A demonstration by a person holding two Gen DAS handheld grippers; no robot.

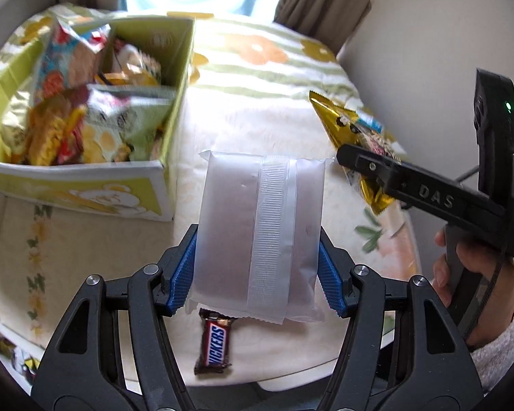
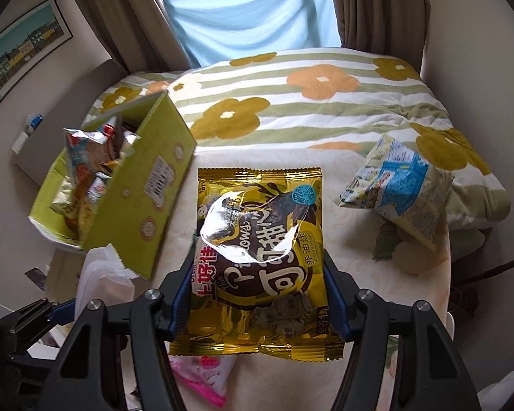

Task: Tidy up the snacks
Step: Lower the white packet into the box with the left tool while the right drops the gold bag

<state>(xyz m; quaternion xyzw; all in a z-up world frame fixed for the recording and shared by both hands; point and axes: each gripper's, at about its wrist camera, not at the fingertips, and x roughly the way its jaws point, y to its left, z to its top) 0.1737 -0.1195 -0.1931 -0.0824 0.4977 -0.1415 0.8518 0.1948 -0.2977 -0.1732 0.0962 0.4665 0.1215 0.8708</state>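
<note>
Left gripper (image 1: 257, 267) clamped on a frosted white packet (image 1: 257, 233), blue pads (image 1: 183, 274) pressing both long edges, held above a Snickers bar (image 1: 214, 346) lying on the cream table (image 1: 85, 239). Right gripper (image 2: 257, 294) clenched on a gold snack bag (image 2: 260, 260), held flat over the table, with a pink wrapper (image 2: 205, 373) underneath. Beyond, to the left, a green cardboard box (image 2: 137, 198) crammed with snack packets; to the right, a blue-and-white bag (image 2: 397, 185) resting against the flowered blanket (image 2: 308, 102).
</note>
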